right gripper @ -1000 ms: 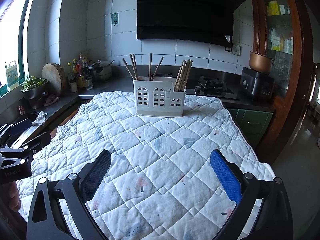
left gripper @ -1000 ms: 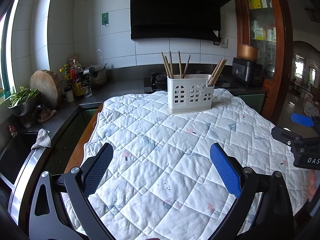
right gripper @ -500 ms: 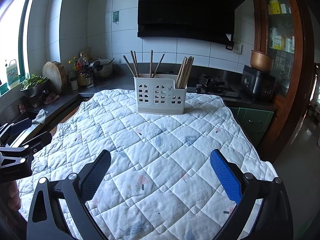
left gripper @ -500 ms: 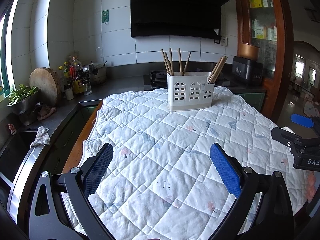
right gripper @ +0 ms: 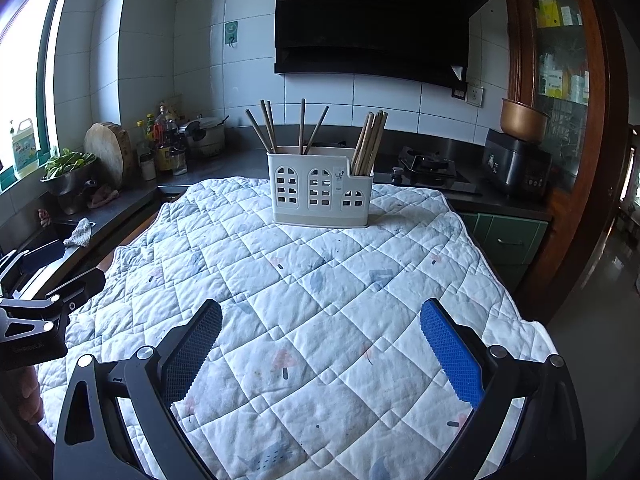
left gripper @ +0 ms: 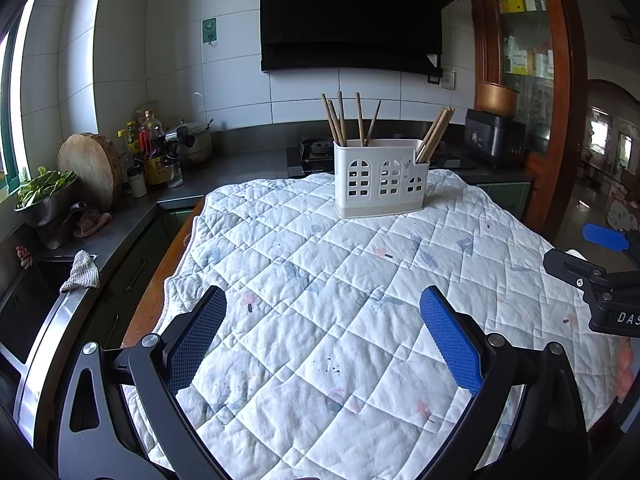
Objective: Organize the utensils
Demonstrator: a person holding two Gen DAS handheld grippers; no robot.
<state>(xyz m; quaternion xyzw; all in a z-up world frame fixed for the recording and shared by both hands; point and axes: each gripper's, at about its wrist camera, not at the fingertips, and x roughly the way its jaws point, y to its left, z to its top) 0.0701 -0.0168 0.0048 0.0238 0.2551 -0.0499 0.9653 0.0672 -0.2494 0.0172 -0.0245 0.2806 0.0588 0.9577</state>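
A white slotted utensil holder (left gripper: 381,181) stands at the far side of the quilted table cover (left gripper: 320,300); it also shows in the right wrist view (right gripper: 320,190). Several wooden chopsticks (left gripper: 348,120) stand spread in its large left compartment. A tight bundle of chopsticks (left gripper: 434,134) leans in the small right compartment, seen too in the right wrist view (right gripper: 370,142). My left gripper (left gripper: 322,344) is open and empty above the cover's near part. My right gripper (right gripper: 320,354) is open and empty, level with it to the right.
A dark counter runs left and behind, with a round chopping board (left gripper: 90,168), bottles (left gripper: 150,152), a bowl of greens (left gripper: 44,196) and a sink (left gripper: 24,304). A gas hob (right gripper: 428,166) and a black cooker (right gripper: 516,166) sit behind. A wooden cabinet (right gripper: 568,80) stands right.
Both views have tilted slightly, so the holder sits a little lower and nearer in frame. Both grippers stay open and empty.
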